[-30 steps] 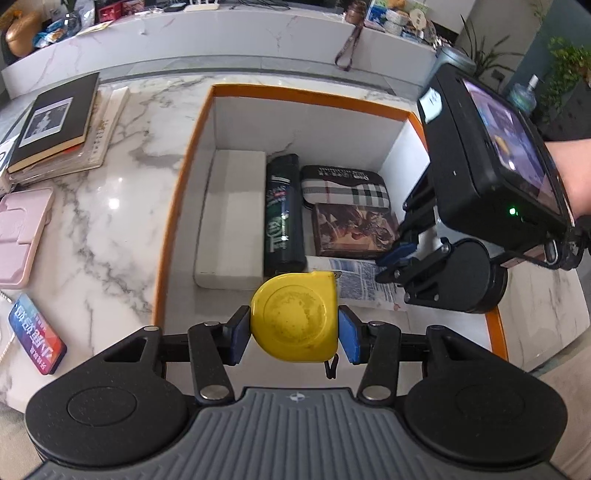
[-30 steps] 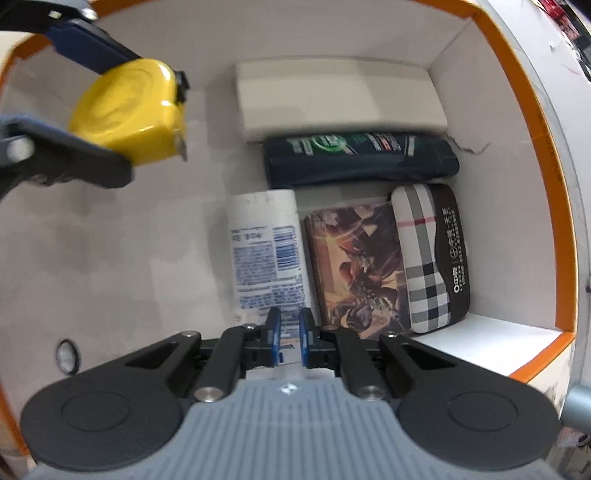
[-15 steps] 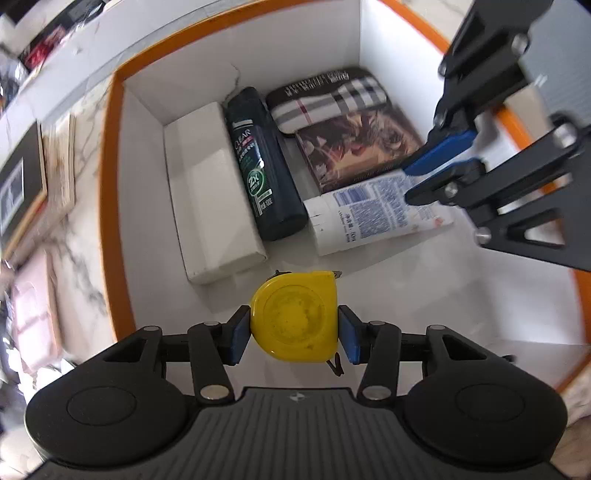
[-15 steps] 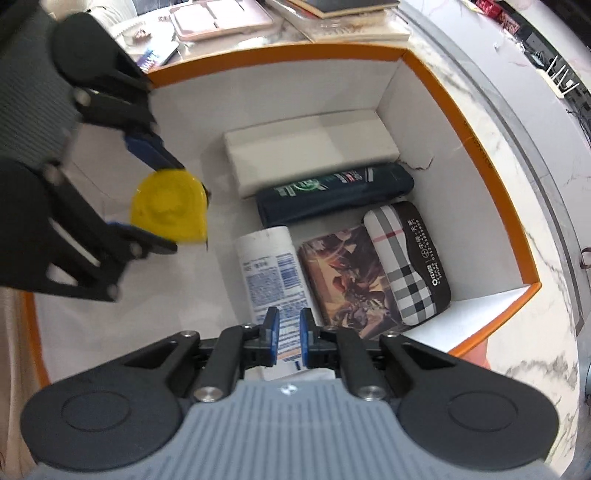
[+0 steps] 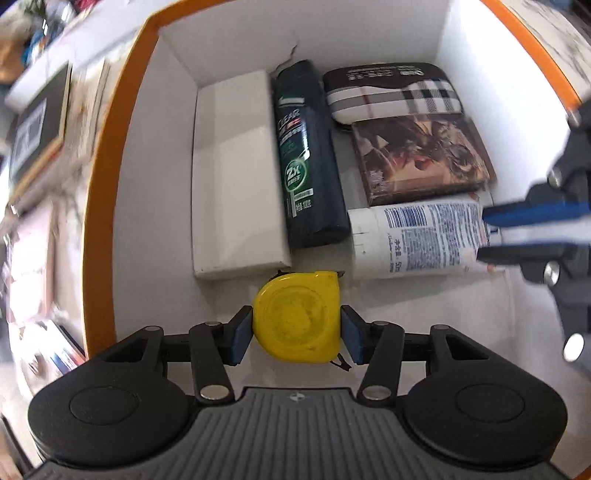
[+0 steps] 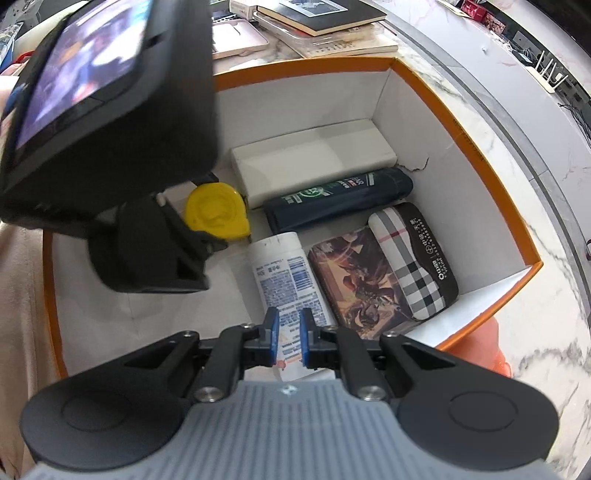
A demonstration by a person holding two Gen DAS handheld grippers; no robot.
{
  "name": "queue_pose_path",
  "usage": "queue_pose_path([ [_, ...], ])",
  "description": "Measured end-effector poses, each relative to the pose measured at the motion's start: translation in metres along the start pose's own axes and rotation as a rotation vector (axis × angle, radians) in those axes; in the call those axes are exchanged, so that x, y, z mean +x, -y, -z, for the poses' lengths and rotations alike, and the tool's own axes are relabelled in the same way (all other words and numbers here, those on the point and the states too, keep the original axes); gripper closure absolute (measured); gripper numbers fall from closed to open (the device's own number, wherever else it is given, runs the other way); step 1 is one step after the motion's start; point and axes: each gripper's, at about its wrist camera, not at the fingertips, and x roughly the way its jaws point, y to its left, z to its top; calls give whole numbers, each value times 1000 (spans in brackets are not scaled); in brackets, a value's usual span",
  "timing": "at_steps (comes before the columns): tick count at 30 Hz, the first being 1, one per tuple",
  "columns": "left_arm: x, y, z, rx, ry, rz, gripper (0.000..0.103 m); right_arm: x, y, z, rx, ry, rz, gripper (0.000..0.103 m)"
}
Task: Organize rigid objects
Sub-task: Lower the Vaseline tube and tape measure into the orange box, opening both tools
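My left gripper (image 5: pixel 295 332) is shut on a yellow tape measure (image 5: pixel 297 315) and holds it low inside the orange-rimmed white box (image 5: pixel 110 122), just in front of the white block (image 5: pixel 236 173) and the dark green shampoo bottle (image 5: pixel 308 155). The tape measure also shows in the right wrist view (image 6: pixel 216 210). My right gripper (image 6: pixel 286 334) is nearly closed with a narrow gap, empty, above the end of the white tube (image 6: pixel 286 284). A brown picture case (image 6: pixel 358 280) and a plaid case (image 6: pixel 413 258) lie beside the tube.
Books (image 6: pixel 332 22) and a pink tray (image 6: pixel 240 37) lie on the marble counter beyond the box. The box floor near my left gripper (image 5: pixel 424 314) is bare white. The left gripper's body (image 6: pixel 110 110) fills the upper left of the right wrist view.
My left gripper has carried the tape measure deeper and lower into the box, close to the white block. My right gripper has pulled back and up, away from the tube.
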Motion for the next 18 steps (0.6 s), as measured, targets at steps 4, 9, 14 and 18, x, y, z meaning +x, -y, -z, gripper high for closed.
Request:
queue_pose_path([
  [4,-1,-18,1,-112,2,87,40,3,-2,0,14,0,0,92],
  [9,-30,-26,15,-76,68,125,40,3,-8,-1,23,-1,-13,92],
  [14,-86,-48,26,-54,242,102,45,5,-13,-10,73,5,-62,81],
  [18,-110,-73,26,-138,334,58,44,17,-23,-23,82,-1,-75,71],
])
